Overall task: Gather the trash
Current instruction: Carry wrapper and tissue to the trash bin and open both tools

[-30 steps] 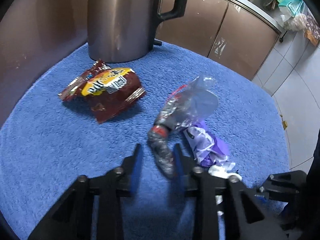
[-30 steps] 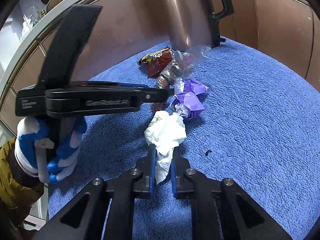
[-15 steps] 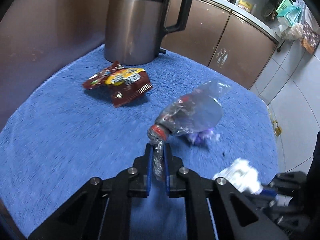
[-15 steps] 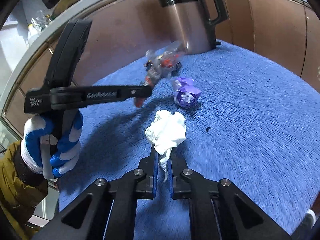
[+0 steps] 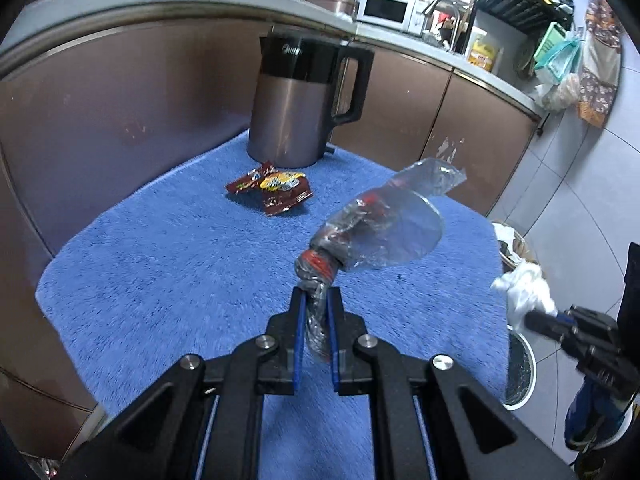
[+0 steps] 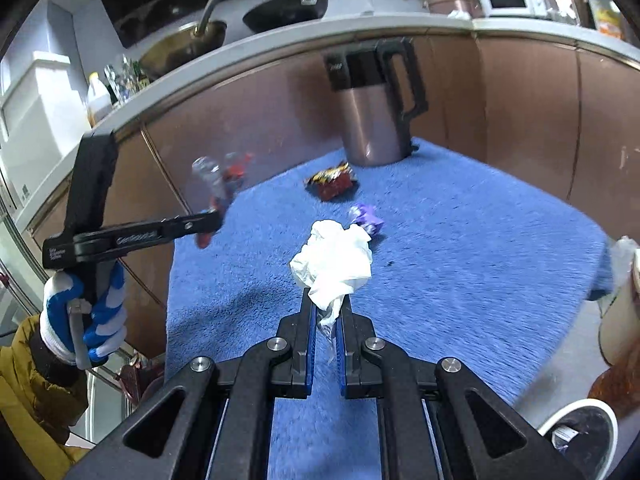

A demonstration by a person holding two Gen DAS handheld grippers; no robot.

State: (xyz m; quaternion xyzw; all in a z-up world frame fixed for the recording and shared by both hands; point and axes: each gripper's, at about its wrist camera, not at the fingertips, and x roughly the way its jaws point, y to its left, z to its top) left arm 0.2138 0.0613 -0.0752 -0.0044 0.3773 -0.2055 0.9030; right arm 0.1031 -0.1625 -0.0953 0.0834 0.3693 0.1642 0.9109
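Observation:
My left gripper is shut on the twisted neck of a crushed clear plastic bottle with a red cap ring, held well above the blue mat. My right gripper is shut on a crumpled white tissue, also lifted off the mat. The left gripper with the bottle shows blurred at the left of the right wrist view. The tissue shows at the right edge of the left wrist view. A red and yellow snack wrapper and a purple wrapper lie on the mat.
A brown metal kettle with a black handle stands at the mat's far edge against brown cabinet doors. A white-rimmed bin sits on the floor at the lower right, beside a lined basket.
Both grippers closed on their items and rose: the left lifted the bottle off the mat, the right lifted the tissue. Both pulled back, so the kettle and wrappers look farther away.

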